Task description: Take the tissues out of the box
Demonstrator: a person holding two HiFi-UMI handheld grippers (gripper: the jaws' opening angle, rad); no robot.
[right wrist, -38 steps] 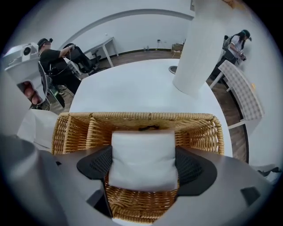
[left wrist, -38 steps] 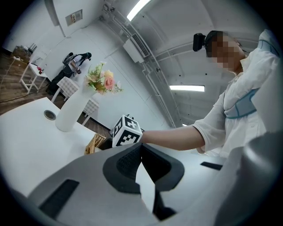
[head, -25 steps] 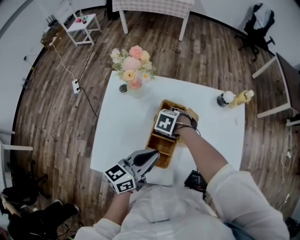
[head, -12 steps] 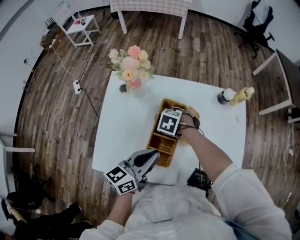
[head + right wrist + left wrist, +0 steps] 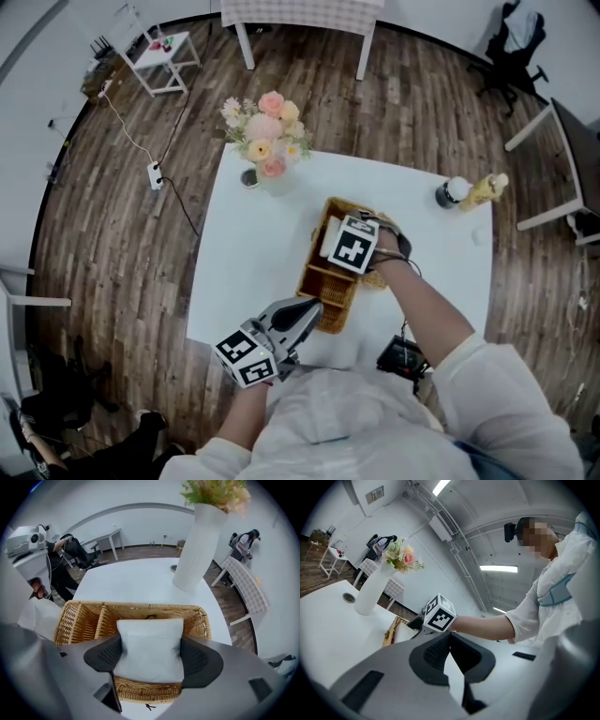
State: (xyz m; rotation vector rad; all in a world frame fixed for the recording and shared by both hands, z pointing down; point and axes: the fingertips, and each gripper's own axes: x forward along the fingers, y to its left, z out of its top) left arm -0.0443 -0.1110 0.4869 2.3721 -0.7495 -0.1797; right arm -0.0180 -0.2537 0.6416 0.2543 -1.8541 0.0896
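A white tissue pack [image 5: 150, 648] sits between the pads of my right gripper [image 5: 150, 657], which press on both its sides. The pack is held just over the near compartment of a divided wicker basket [image 5: 79, 616]. In the head view the right gripper [image 5: 331, 249] hovers over the basket [image 5: 323, 286] at mid-table, its marker cube hiding most of the pack. My left gripper [image 5: 306, 313] rests at the table's near edge, just short of the basket's near end. In its own view the left gripper [image 5: 450, 634] has its jaw tips meeting, with nothing between them.
A white vase of flowers [image 5: 269, 141] stands at the far left of the white table [image 5: 244, 253]. A yellow bottle [image 5: 485, 193] and a dark round object [image 5: 450, 196] sit at the far right corner. A black device [image 5: 403, 356] lies near the front edge. White paper [image 5: 40, 616] lies beside the basket.
My right gripper has shifted a little to the right over the basket with the tissue pack in it. The left gripper has stayed where it was.
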